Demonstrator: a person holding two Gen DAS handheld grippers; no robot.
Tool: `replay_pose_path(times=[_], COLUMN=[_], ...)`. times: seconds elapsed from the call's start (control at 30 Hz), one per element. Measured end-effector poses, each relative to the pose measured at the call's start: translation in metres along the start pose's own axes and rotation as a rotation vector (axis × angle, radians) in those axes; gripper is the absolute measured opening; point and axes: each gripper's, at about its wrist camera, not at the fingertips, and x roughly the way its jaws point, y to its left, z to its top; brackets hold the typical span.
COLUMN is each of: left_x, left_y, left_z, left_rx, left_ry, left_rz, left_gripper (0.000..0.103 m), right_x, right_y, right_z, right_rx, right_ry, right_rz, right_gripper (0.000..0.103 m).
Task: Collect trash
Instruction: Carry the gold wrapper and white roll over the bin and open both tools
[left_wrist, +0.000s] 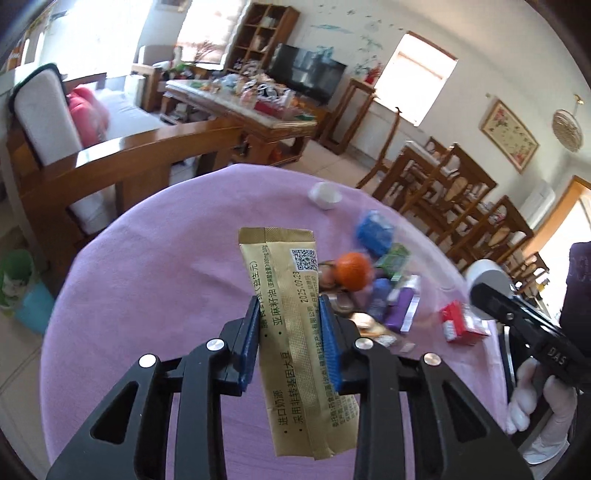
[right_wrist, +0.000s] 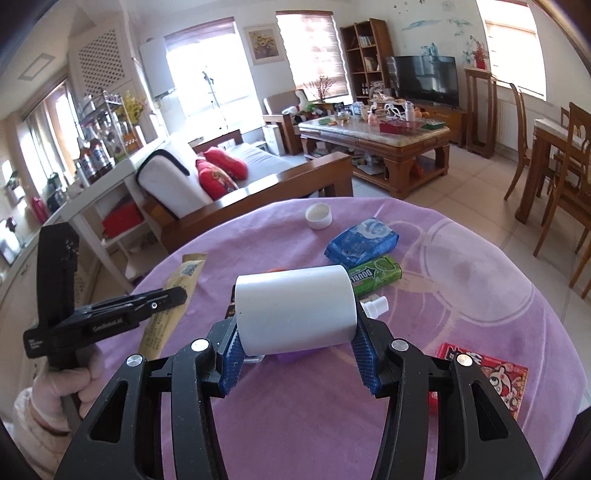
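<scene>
A purple tablecloth (right_wrist: 461, 295) fills the lower half of both views. At lower centre of the right wrist view, the right gripper (right_wrist: 297, 354) clamps a white roll (right_wrist: 295, 310) crosswise between its blue pads. In the left view's centre, the left gripper (left_wrist: 290, 343) pinches a gold sachet (left_wrist: 295, 332) upright. A small white cap (right_wrist: 318, 216) sits upper centre.

Black hand-held gripper (left_wrist: 290, 314), blue pads (left_wrist: 330, 339)

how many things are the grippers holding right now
2. The left gripper is shut on a gold sachet, lifted over the purple table. The right gripper is shut on a white cylinder held sideways.
</scene>
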Motion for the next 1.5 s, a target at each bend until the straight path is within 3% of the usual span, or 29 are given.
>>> replay_pose_path(times=[0.4,0.6,0.9,1.17,1.5], left_x=[0.005,0.023,0.064,0.101,0.125], left_y=[-0.147,-0.224,-0.337,-0.408,-0.44], left_z=[-0.017,-0.037,-0.088,-0.115,-0.146], left_rx=[0.233,0.346,0.516,0.564,0.655], left_ry=[-0.013,0.031,0.159,0.236,0.28], left_rz=[-0.206,-0.32,-0.47,-0.506,-0.467], left_gripper=[0.031,0.031,0.031,0.031,0.031], right_x=[-0.11,-0.171,-0.261,-0.306,-0.301], right_y=[-0.067,-0.126,-0.219,-0.278,-0.3], right_z=[-0.04,-0.085,-0.171,-0.244,-0.277], right_rx=[0.123,0.234,0.412,0.527,0.561], right_ry=[-0.141,-0.2,-0.249,-0.251,-0.232], right_rz=[-0.133,-0.244,-0.432,-0.53,-0.553], right_gripper=[0.05,0.05,0.05,0.05,0.05])
